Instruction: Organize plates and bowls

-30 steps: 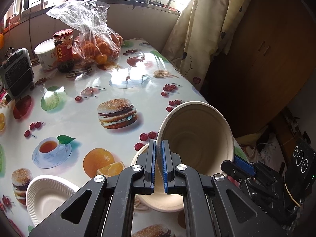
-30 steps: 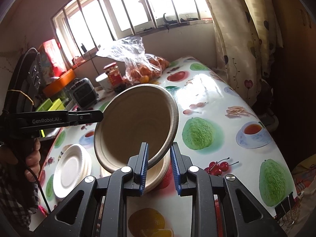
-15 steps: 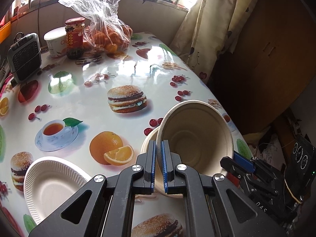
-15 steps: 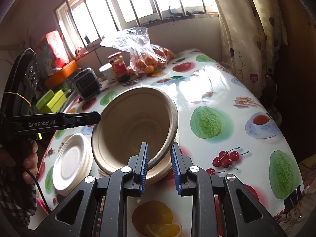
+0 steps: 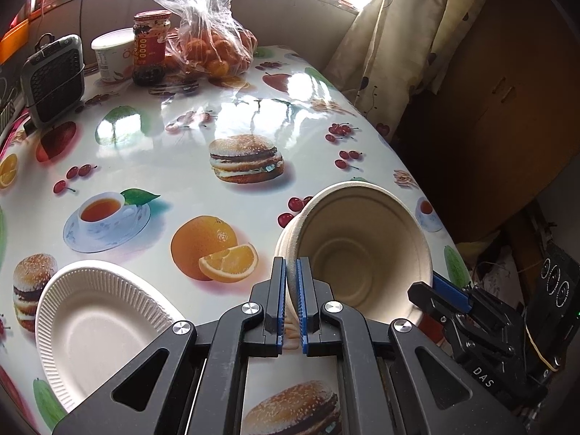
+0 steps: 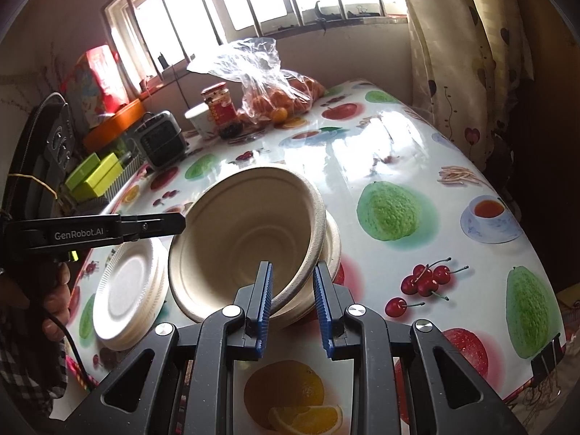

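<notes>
Between both grippers, bowl [image 6: 246,239] tilted camera-ward

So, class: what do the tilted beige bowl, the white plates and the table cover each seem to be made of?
Beige bowl: probably moulded plant fibre or pulp, matte, slightly grainy, with a thick rolled rim.
White plates: likely paper or foam, matte, with a fluted rim.
Table cover: apparently glossy printed plastic, since it mirrors the window.

Daylight pours through a barred window [image 6: 253,3] above a beige wall [image 6: 348,50]. A cream curtain printed with dark hearts [image 6: 460,58] hangs at its right, beside a dark brown wooden cabinet [image 5: 507,101]. The glossy fruit-and-burger-printed counter [image 5: 174,145] mirrors the window's glare.
</notes>
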### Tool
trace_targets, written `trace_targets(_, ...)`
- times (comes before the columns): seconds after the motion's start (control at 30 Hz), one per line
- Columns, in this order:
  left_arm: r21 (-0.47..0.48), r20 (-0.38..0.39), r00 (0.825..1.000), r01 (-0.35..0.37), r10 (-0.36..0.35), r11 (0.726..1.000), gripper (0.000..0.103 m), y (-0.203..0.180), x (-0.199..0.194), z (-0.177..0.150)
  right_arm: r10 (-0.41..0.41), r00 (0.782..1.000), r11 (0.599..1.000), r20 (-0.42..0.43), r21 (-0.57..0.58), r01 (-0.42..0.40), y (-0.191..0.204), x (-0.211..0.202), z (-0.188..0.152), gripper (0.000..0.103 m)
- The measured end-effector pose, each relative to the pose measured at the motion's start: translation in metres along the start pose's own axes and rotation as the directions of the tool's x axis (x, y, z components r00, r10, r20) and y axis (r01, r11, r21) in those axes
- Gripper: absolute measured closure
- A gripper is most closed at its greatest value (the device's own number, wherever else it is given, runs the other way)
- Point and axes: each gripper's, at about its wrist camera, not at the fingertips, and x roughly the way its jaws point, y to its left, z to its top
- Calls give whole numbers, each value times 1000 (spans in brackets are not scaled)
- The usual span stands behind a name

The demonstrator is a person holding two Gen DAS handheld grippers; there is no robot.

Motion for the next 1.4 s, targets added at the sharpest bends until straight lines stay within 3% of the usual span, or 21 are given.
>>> trace_targets(1.4,-16,-38,999,-5,5,1000,97,3,17,-3,-14,1000,1000,-22,7,14,-6,13,-3,79)
